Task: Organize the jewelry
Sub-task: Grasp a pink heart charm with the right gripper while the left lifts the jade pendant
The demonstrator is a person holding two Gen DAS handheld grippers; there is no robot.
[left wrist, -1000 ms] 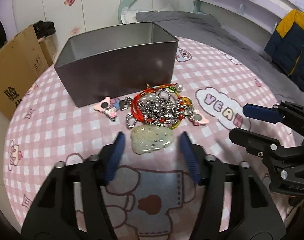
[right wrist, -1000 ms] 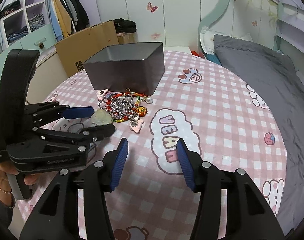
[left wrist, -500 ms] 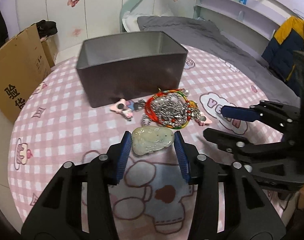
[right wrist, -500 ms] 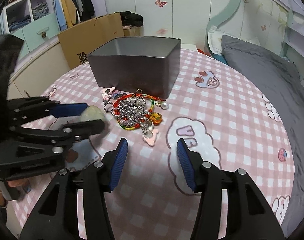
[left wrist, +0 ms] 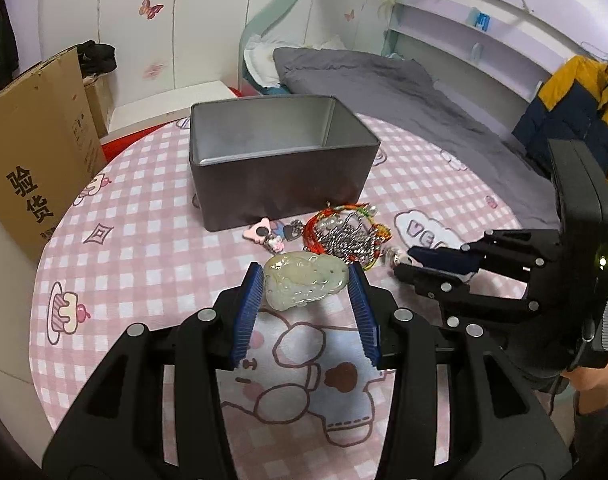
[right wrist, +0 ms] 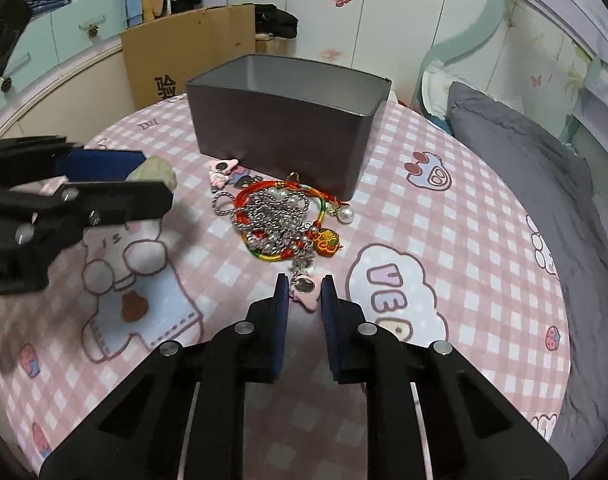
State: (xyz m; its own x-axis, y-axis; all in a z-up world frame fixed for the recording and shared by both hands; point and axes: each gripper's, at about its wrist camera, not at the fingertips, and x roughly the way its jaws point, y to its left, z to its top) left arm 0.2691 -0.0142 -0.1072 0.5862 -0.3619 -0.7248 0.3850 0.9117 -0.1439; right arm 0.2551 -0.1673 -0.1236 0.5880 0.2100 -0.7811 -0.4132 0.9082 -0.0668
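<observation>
Now left tongs clamp the jade pendant; right tongs, just closing, seemingly pinch the pink charm.

Both black plastic two-finger grippers, left and right, carry ribbed blue pads and silver round screws, with a green light at three o'clock.

Left gripper holds a pale green jade pendant between its blue pads, clear of the pink checked tablecloth. Right gripper reaches the tangled bracelets and chains; its grip is unclear. Open grey tin stands behind.
</observation>
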